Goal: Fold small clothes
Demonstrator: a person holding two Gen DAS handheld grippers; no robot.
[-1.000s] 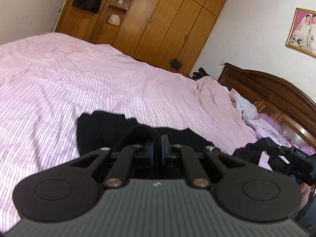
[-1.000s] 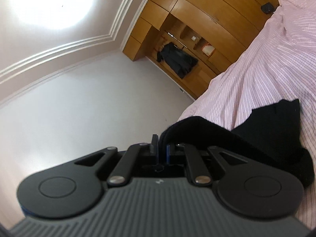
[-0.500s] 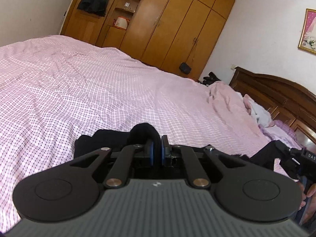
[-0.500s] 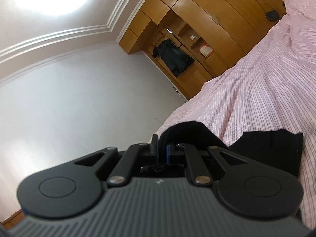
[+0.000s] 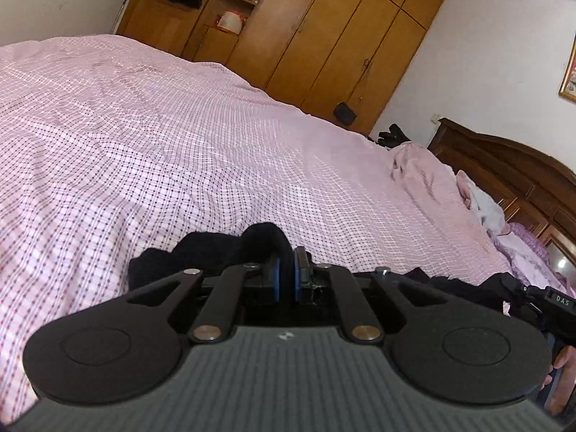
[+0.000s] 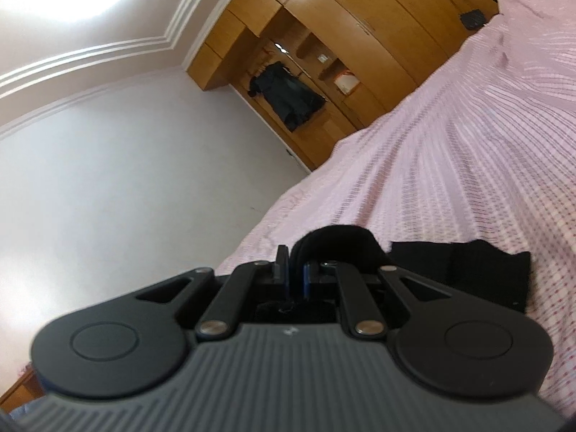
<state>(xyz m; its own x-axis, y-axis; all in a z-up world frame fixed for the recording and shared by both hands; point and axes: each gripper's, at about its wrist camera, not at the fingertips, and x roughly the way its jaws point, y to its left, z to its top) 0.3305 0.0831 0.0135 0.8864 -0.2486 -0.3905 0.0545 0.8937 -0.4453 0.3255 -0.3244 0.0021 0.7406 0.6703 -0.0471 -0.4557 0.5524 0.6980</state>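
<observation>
A small black garment [image 5: 212, 252] lies on the pink checked bedspread [image 5: 180, 151]. My left gripper [image 5: 287, 273] is shut on a fold of the black cloth, low over the bed. My right gripper [image 6: 296, 270] is shut on another edge of the same black garment [image 6: 482, 270], which spreads to its right on the bedspread [image 6: 468, 151]. The right gripper's body [image 5: 554, 302] shows at the right edge of the left wrist view, with black cloth beside it.
A wooden wardrobe [image 5: 324, 36] stands beyond the bed, with a dark coat [image 6: 288, 97] hanging in it. A wooden headboard [image 5: 511, 169] and a heap of pale clothes [image 5: 486, 208] are at the right. A framed picture [image 5: 570, 72] hangs on the wall.
Both grippers have dropped closer to the bedspread with the black garment. The garment now lies flatter and more bunched beneath them. Both stay shut.
</observation>
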